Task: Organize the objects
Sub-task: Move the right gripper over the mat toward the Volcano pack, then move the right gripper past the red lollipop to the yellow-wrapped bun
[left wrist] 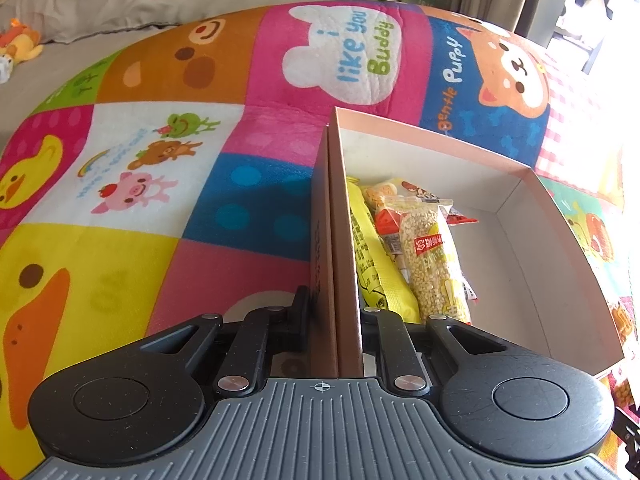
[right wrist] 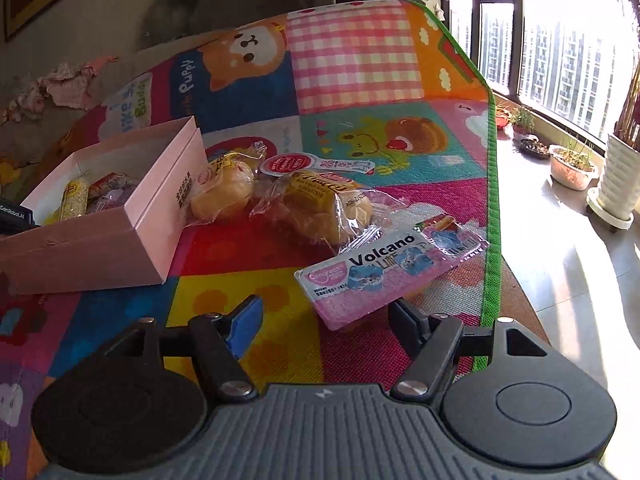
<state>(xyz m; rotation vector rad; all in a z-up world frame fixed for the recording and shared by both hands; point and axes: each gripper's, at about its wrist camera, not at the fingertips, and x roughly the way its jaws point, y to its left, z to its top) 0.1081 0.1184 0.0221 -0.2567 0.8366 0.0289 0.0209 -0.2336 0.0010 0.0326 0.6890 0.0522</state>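
My left gripper is shut on the left wall of the pink cardboard box, one finger outside and one inside. The box holds a yellow packet, a grain bar and other snack packets. In the right wrist view the box lies at the left. My right gripper is open, just in front of a pink "Volcano" snack pack on the mat. Two wrapped buns lie between the pack and the box.
Everything lies on a colourful cartoon play mat. Its green edge runs along the right, with tiled floor and plant pots beyond. A grey sofa with cloths and a plush toy stands behind the mat.
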